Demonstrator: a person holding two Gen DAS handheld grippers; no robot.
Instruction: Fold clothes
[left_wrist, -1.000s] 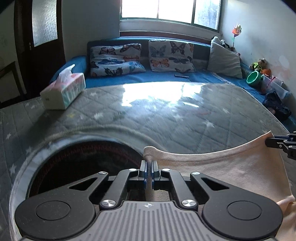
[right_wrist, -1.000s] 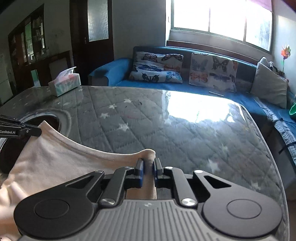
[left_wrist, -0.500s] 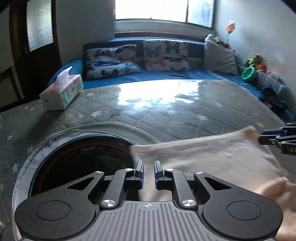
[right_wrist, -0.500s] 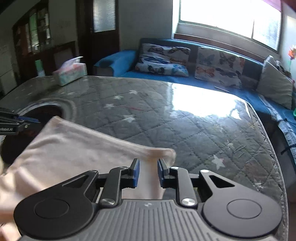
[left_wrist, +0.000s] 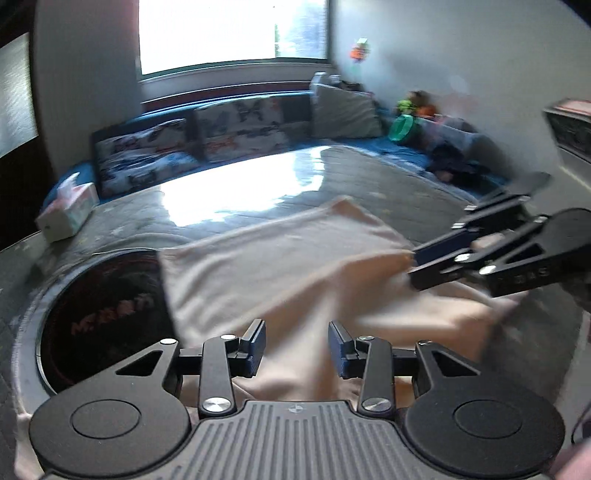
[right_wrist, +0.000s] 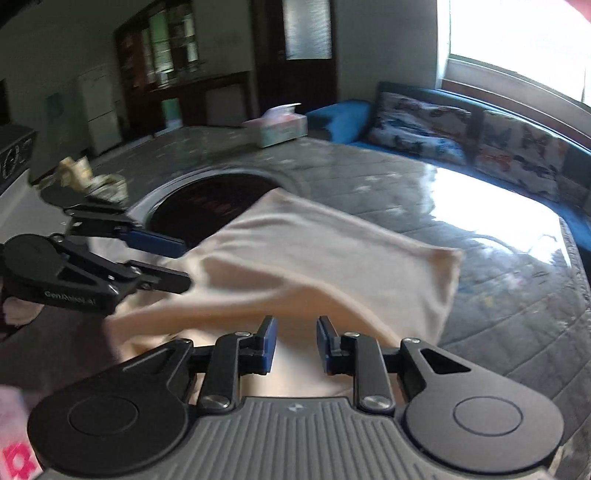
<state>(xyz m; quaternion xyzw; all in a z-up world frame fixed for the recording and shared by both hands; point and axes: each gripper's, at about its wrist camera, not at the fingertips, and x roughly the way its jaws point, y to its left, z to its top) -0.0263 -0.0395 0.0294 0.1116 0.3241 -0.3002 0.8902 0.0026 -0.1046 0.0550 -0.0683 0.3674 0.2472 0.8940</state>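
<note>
A pale peach garment (left_wrist: 277, 258) lies folded on the grey quilted table (left_wrist: 332, 173), its left edge over a dark round inset (left_wrist: 103, 306). My left gripper (left_wrist: 295, 347) hangs just above the garment's near edge. Its jaws are opening; cloth shows below the gap and the pads do not press on it. The right gripper (left_wrist: 412, 267) reaches in from the right, over the cloth's right side. In the right wrist view the right gripper (right_wrist: 295, 343) is also opening above the garment (right_wrist: 314, 251) without pinching it. The left gripper (right_wrist: 184, 264) hovers at the cloth's left edge.
A tissue box (left_wrist: 68, 214) stands at the table's far left (right_wrist: 275, 127). A blue sofa with butterfly cushions (left_wrist: 147, 162) runs behind the table. The table's rounded edge (right_wrist: 576, 258) falls off at the right. Crumpled items (right_wrist: 79, 173) lie at the far left.
Both grippers let go of the garment's corners and opened. The cloth dropped flat on the table, and both grippers pulled back toward its near edge, turning toward each other.
</note>
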